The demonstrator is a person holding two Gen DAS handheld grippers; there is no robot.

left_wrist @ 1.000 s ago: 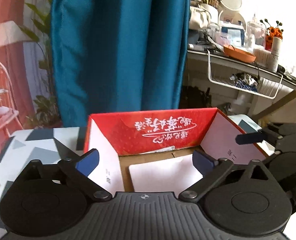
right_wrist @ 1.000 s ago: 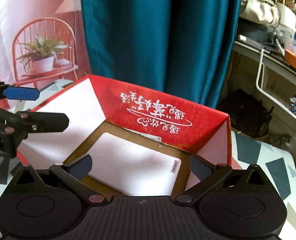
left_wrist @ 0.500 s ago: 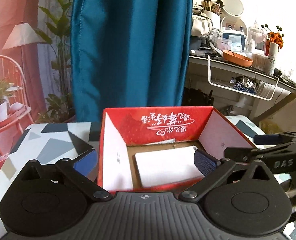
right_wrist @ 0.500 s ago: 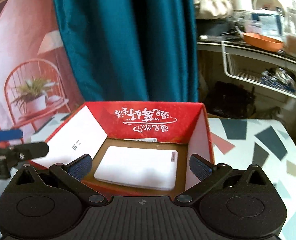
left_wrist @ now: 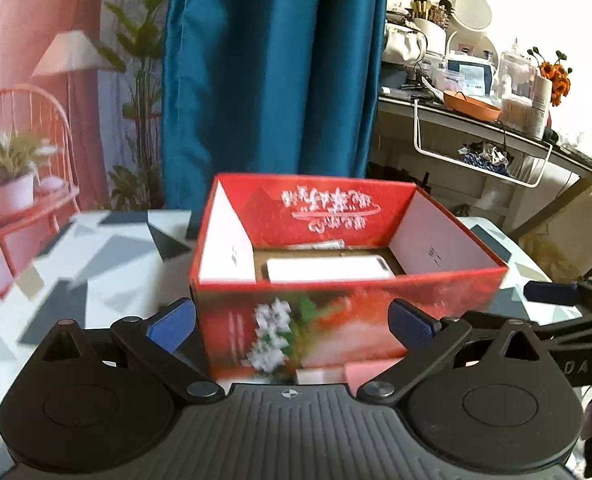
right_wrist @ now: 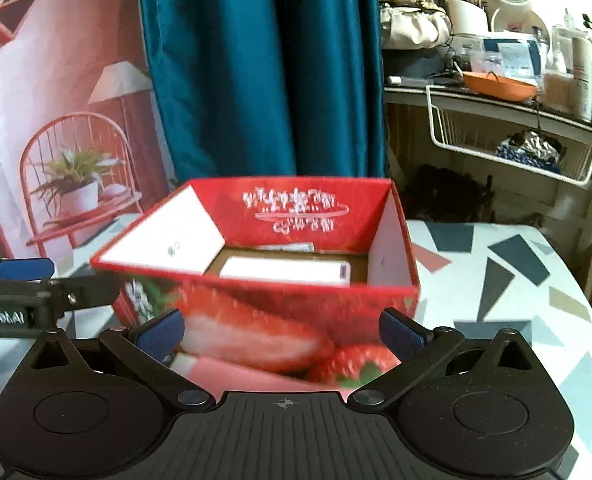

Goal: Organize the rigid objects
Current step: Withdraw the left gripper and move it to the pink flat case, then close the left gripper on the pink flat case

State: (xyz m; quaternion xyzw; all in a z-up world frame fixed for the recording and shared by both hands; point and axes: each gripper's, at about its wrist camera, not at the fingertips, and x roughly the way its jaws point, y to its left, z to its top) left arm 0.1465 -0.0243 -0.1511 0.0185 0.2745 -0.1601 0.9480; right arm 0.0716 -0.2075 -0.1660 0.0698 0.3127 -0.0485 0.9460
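Red box (left_wrist: 348,312) at 12 o'clock holds white slab (left_wrist: 328,269). Left gripper (left_wrist: 291,322) and right gripper (right_wrist: 280,330) both spread, empty. Remaining items: none visible.

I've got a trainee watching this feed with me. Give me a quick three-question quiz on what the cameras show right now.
1. True or false: the left gripper is clamped on the red box.
2. Which lies inside the box?
A. an orange bowl
B. a flat white object
C. a potted plant
3. Fill in: the box stands on a table with a ______ pattern.

Key:
1. False. Both its fingers stand apart, holding nothing; the right gripper is open too.
2. B. The orange bowl sits on the cluttered shelf behind.
3. Geometric, grey and white shapes.
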